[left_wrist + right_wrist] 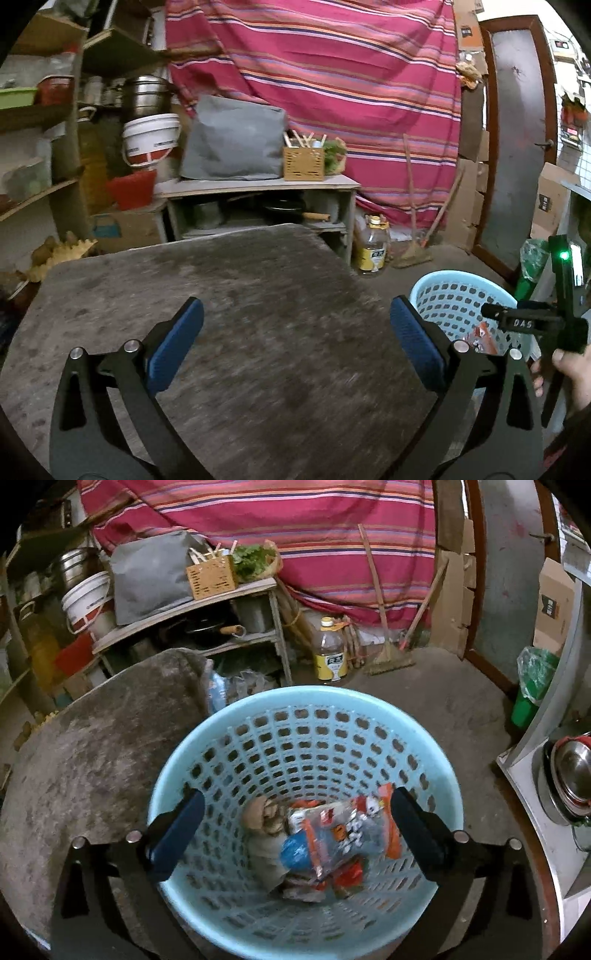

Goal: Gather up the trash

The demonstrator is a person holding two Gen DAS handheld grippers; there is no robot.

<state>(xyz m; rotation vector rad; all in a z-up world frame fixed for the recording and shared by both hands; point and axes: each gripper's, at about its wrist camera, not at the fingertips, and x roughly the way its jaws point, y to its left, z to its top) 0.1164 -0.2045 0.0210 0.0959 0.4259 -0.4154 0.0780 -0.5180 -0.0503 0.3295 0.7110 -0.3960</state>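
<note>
The right tool (297, 830) hangs over the mouth of the light blue basket (207, 749), its blue-padded jaws spread wide with nothing pinched between them. Below the gap, at the bottom of the basket, lies the collected trash: an orange and clear snack wrapper (351, 830) on top, a crumpled brown paper wad (264, 816) to its left, and other red and blue packets under them. The basket stands on the floor just beside the worn grey desk (92, 760), whose rounded corner reaches toward its left rim. The left tool (295, 332) is held above that desk (258, 295), jaws likewise wide apart and empty, with only bare, stained surface showing between the pads. From this side the basket (443, 291) sits off the desk's right edge, and a hand (569, 373) grips the right tool's black handle above it. Farther back stand a low shelf unit (258, 188), a plastic oil bottle (375, 243) on the floor, a broom (413, 254) and a striped red cloth (332, 74).
</note>
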